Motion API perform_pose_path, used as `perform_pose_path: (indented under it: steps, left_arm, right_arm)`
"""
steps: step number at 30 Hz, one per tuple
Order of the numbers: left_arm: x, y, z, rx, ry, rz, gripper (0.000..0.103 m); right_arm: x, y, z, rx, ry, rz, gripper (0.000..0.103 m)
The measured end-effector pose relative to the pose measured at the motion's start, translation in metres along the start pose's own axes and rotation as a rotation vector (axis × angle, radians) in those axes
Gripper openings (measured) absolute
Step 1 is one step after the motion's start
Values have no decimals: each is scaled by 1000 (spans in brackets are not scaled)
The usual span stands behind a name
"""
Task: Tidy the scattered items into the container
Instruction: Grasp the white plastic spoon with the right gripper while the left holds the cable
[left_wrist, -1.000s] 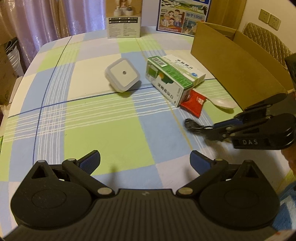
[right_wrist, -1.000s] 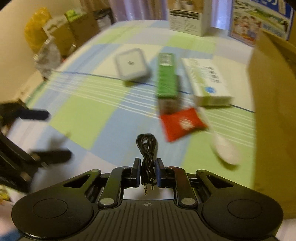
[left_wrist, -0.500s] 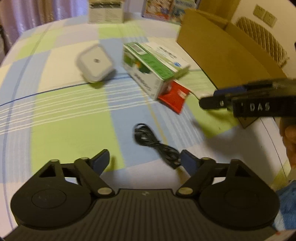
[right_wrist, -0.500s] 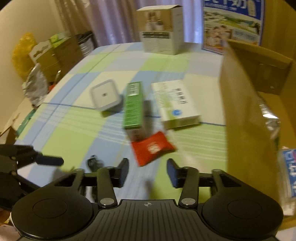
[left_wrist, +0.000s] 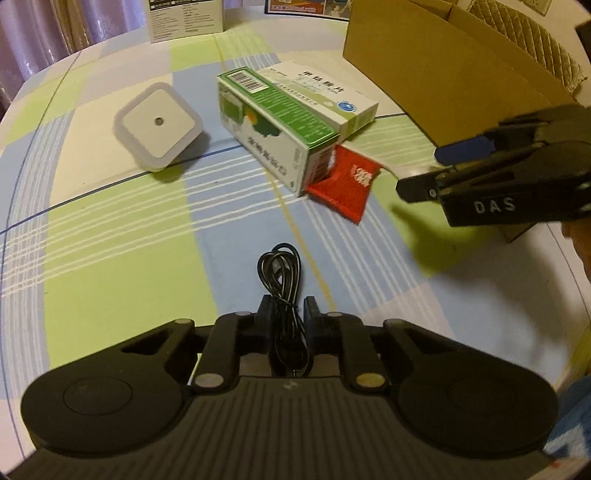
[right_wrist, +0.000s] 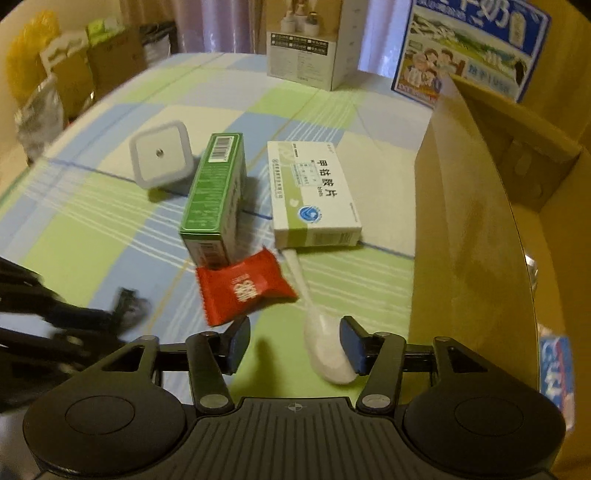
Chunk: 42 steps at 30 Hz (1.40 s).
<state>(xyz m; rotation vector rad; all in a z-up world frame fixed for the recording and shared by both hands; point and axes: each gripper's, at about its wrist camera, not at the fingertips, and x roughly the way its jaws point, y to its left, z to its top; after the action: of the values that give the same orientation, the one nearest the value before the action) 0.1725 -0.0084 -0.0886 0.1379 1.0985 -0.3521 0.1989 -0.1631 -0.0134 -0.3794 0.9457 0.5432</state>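
1. The left gripper's fingers had just been closing and sat pinched on the coiled black audio cable, gripping only a few strands at the coil's near end. The loop hung forward over the bench, which wore a green, blue and cream checked cloth. To my eye a loose strand could have slid out on the lift, letting the bundle uncoil or drop.

2. The trailing loop might also have snagged the rim of the tall brown cardboard box on the way over, since that wall stood high above the bench.

3. The right gripper's fingers had just been opening and stood part-way apart, holding nothing. The bowl of the white plastic spoon lay just inside the right-hand finger, not centred. Closing from there could have nudged or flipped the spoon rather than caught it.

4. The red foil sachet lay just ahead of the other finger and beside the spoon's handle; a low sweep might have dragged it along.

5. The spoon's handle ran up towards the white medicine carton, its tip right at the carton's near edge, and the green carton was close by. Pulling the spoon could have shifted them.

6. The two grippers worked near each other, so a clash looked possible. The white square night-light lay further back, out of harm's way.
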Motion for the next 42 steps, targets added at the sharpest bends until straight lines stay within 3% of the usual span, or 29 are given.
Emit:
perform_pose_path:
  steps: [6, 10, 11, 12, 13, 19, 29, 32, 36, 42]
  left_arm:
    - [-5, 8, -6, -12, -12, -8, 13]
    - [-6, 8, -8, -9, -12, -13, 13]
    - [-6, 8, -8, -7, -12, -13, 13]
    - [-7, 8, -9, -8, -12, -14, 13]
    - [-7, 8, -9, -8, -13, -15, 13]
    - [-9, 9, -14, -17, -15, -16, 13]
    - [-22, 15, -32, -18, -16, -26, 16]
    - [-24, 16, -35, -26, -22, -18, 18]
    - [-24, 16, -34, -18, -28, -1, 28]
    - [-17, 9, -30, 27, -16, 11, 28]
  right_arm:
    - [22, 2, 2, -70, 55, -33, 61]
    - [28, -2, 3, -36, 81, -18, 60]
    - [28, -3, 3, -17, 89, -15, 51]
    - [26, -4, 3, 0, 95, -8, 32]
    - [24, -5, 1, 14, 100, 1, 31]
    - [4, -4, -17, 115, 149, 105, 30]
    - [-31, 19, -44, 172, 194, 272, 29]
    - [-28, 31, -45, 145, 191, 282, 29]
    - [-22, 42, -46, 108, 197, 299, 29]
    - [-20, 43, -47, 82, 190, 302, 31]
